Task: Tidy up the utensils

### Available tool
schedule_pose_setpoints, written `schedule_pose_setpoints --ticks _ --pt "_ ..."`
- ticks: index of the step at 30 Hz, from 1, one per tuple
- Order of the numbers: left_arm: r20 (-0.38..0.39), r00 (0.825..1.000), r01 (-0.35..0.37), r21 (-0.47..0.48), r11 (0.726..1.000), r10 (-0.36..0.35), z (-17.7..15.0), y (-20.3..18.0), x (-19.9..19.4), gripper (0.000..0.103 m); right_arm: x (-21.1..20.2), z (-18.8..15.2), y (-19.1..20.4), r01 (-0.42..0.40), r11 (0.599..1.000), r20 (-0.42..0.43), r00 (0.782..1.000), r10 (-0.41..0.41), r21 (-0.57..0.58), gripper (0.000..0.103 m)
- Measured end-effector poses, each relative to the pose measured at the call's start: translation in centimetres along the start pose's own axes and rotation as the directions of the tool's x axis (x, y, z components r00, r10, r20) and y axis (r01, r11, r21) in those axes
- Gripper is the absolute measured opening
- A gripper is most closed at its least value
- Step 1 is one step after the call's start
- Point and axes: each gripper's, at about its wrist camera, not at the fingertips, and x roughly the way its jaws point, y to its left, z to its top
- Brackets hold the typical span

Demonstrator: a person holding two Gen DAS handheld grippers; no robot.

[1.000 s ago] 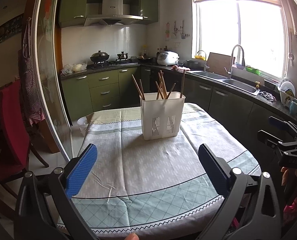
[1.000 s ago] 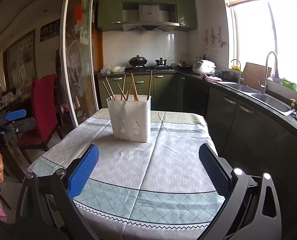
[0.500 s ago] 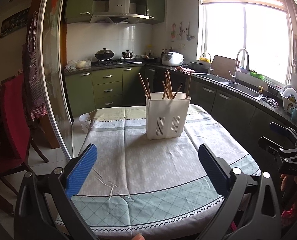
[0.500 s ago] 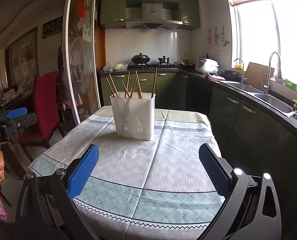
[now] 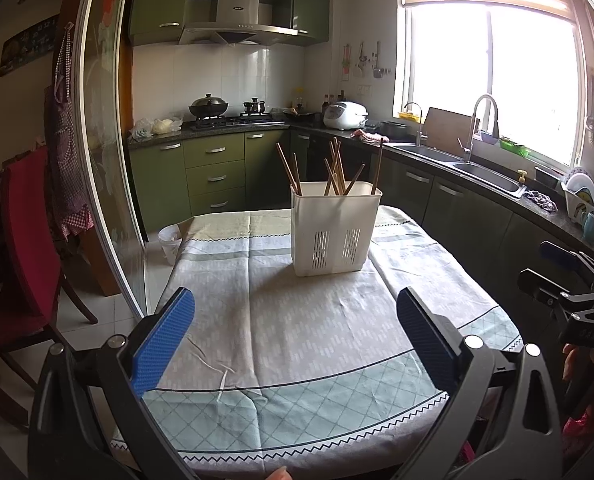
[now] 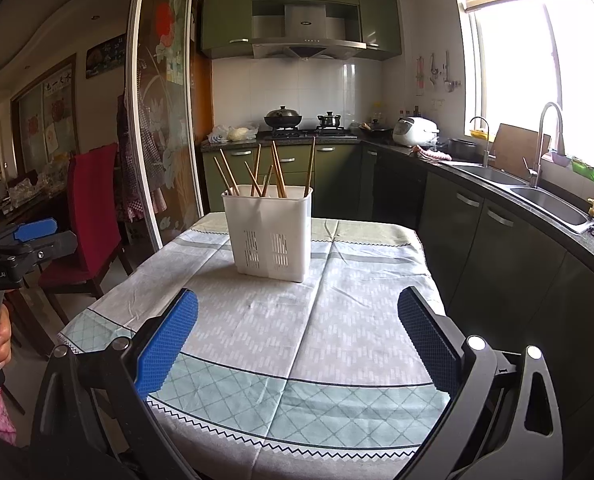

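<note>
A white slotted utensil holder [image 5: 335, 228] stands upright on the far half of the cloth-covered table [image 5: 297, 344]; it also shows in the right wrist view [image 6: 269, 232]. Several wooden chopsticks [image 5: 337, 170] stand in it, also seen in the right wrist view [image 6: 267, 172]. My left gripper [image 5: 295, 316] is open and empty, over the table's near edge. My right gripper [image 6: 297, 318] is open and empty, also short of the holder. Each gripper appears at the edge of the other's view: the right one [image 5: 565, 280], the left one [image 6: 25, 240].
A red chair [image 6: 89, 220] stands left of the table beside a glass sliding door [image 6: 157, 120]. Dark green cabinets and a counter with a sink [image 6: 545, 200] run along the right. A stove with pots [image 5: 225, 114] is at the back.
Both grippers have risen and tilted slightly, so the holder sits lower in both views. Both stay open and empty.
</note>
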Motion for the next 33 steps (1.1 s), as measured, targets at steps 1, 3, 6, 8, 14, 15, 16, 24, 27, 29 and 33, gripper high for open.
schedule_pose_setpoints --ticks 1,3,6,8,14,15,16,24,27,29,33 --pt "0.0 1.0 0.0 0.0 1.0 0.0 0.0 0.0 0.0 0.096 0.0 0.0 0.0 -0.001 1.0 0.001 1.0 0.001 0.001 0.098" --pt "0.001 1.0 0.001 -0.001 1.0 -0.001 0.0 0.0 0.0 0.096 0.0 0.0 0.0 -0.002 1.0 0.001 1.0 0.002 0.002 0.098" --pt "0.003 1.0 -0.002 -0.001 1.0 0.002 0.0 0.2 0.0 0.096 0.0 0.1 0.0 -0.003 1.0 0.001 1.0 0.003 0.002 0.098" --pt "0.004 1.0 -0.003 -0.004 1.0 0.003 0.0 0.3 -0.1 0.096 0.0 0.1 0.0 -0.006 1.0 0.0 1.0 0.006 0.002 0.098" --pt "0.003 1.0 -0.015 -0.024 1.0 0.015 0.1 0.7 -0.1 0.096 0.0 0.1 0.1 -0.006 1.0 0.0 1.0 0.006 0.002 0.098" --pt "0.005 1.0 -0.018 -0.026 0.999 0.018 0.1 0.8 -0.1 0.096 0.0 0.1 0.1 -0.005 1.0 0.001 1.0 0.005 0.002 0.098" --pt "0.007 1.0 -0.022 -0.027 0.999 0.022 0.1 0.8 -0.1 0.096 0.0 0.1 0.1 -0.006 1.0 0.001 1.0 0.006 0.003 0.098" --pt "0.009 1.0 -0.022 -0.044 0.999 0.023 0.3 1.2 -0.2 0.096 0.0 0.1 0.1 -0.004 1.0 0.0 1.0 0.004 0.002 0.098" --pt "0.006 0.999 -0.032 -0.04 0.999 0.032 0.4 1.2 -0.1 0.096 0.0 0.1 0.1 -0.005 1.0 0.0 1.0 0.005 0.002 0.098" --pt "0.005 0.999 -0.032 -0.038 0.999 0.033 0.4 1.2 -0.1 0.096 0.0 0.1 0.1 -0.005 1.0 0.0 1.0 0.005 0.003 0.098" --pt "0.004 0.999 -0.039 -0.033 0.999 0.039 0.4 1.2 0.0 0.096 0.0 0.0 0.0 -0.006 1.0 -0.002 1.0 0.006 0.003 0.098"
